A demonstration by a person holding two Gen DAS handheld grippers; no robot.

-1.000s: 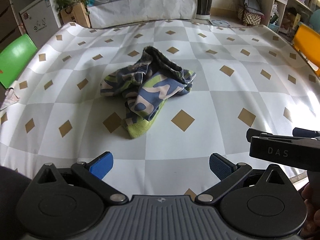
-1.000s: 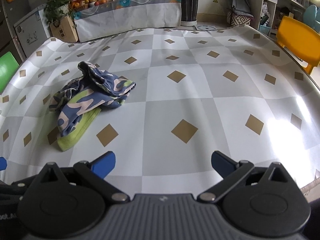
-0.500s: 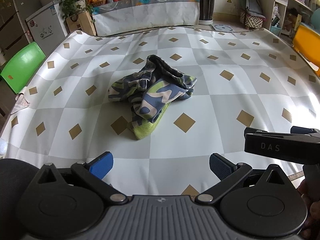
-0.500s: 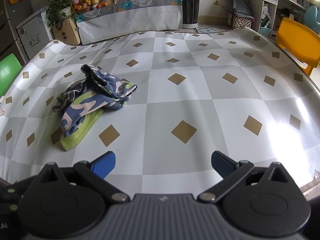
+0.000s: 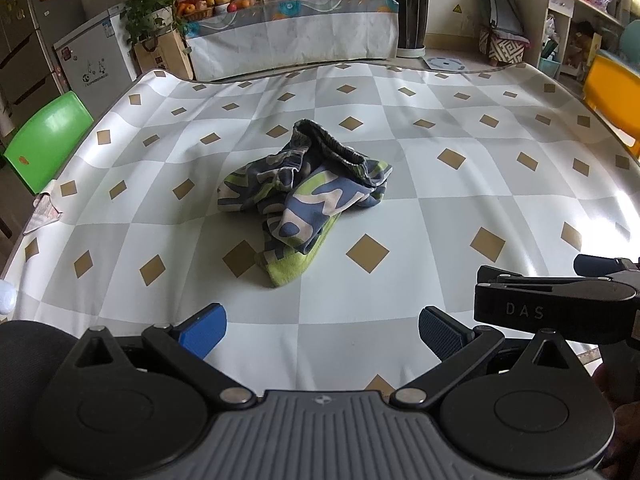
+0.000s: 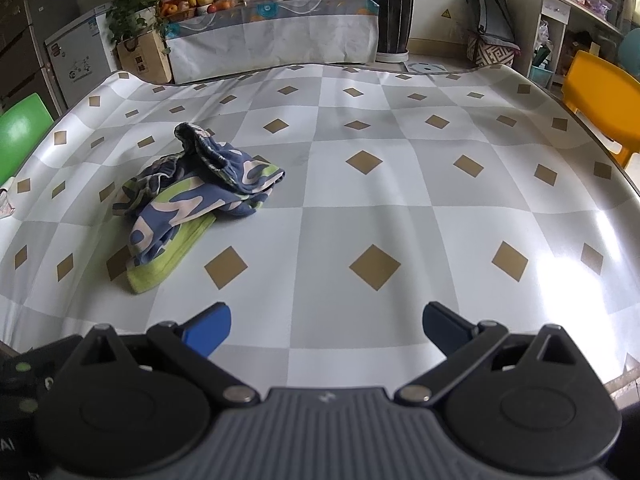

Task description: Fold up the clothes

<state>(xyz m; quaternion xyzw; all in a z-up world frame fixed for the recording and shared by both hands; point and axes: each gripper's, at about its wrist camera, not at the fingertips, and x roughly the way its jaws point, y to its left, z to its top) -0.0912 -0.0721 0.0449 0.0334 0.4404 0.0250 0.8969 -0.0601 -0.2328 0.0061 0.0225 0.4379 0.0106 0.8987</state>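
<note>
A crumpled pair of shorts (image 5: 308, 196) with a blue, pink and green camouflage print and a green hem lies bunched on the checked table cover (image 5: 460, 208). It also shows in the right wrist view (image 6: 192, 196), left of centre. My left gripper (image 5: 320, 326) is open and empty, held back over the near table edge, well short of the shorts. My right gripper (image 6: 326, 328) is open and empty, also near the front edge, to the right of the shorts. The right gripper's body shows at the right of the left wrist view (image 5: 556, 300).
A green chair (image 5: 48, 140) stands at the table's left edge and a yellow chair (image 6: 600, 100) at its right. A crumpled paper (image 5: 42, 216) lies at the left edge. A sideboard with fruit and plants (image 5: 288, 24) stands behind the table.
Both grippers have pulled back and risen a little, so the shorts look smaller and farther. The shorts have not moved. Both grippers stay open.
</note>
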